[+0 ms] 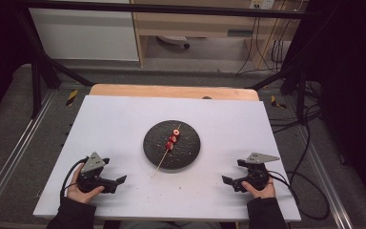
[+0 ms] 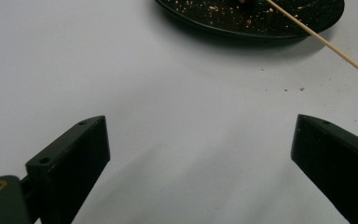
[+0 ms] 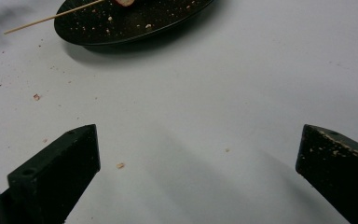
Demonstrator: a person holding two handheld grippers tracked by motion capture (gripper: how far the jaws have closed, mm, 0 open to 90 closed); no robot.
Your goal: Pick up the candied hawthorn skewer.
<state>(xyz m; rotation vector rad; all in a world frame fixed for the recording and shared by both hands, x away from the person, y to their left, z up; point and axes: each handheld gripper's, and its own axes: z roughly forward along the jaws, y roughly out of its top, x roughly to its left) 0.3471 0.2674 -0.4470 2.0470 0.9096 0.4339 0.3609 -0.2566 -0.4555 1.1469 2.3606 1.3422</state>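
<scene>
From the high view, the work looked to be at its opening step: both tools rested low on the white table (image 1: 124,119) near the person's edge, well apart from the dark plate (image 1: 188,151) at the middle. The left gripper (image 1: 116,183) and the right gripper (image 1: 229,182) each pointed inward with jaws spread and nothing between them. On the plate lay a skewer (image 1: 167,151), its red fruit pieces (image 1: 173,139) threaded along the upper half and its bare wooden end reaching past the near rim toward the left gripper. My reading was that the next move called for one gripper to travel in to that free stick end while the other steadied or pulled at the fruit

In the left gripper view, the two black jaws stood wide with bare table between them. Ahead, the plate (image 2: 214,23) showed scattered crumbs, and the pale stick (image 2: 326,44) ran off its rim and hung over the table, thin and straight. A narrow closing would be needed to catch it

In the right gripper view, the jaws were again wide apart and empty, the right one dusted with crumbs. The plate (image 3: 121,28) sat far ahead, the skewer's stick (image 3: 51,18) jutting out to the left, with a bit of reddish fruit (image 3: 126,2) at the top edge and crumbs strewn on the table
</scene>
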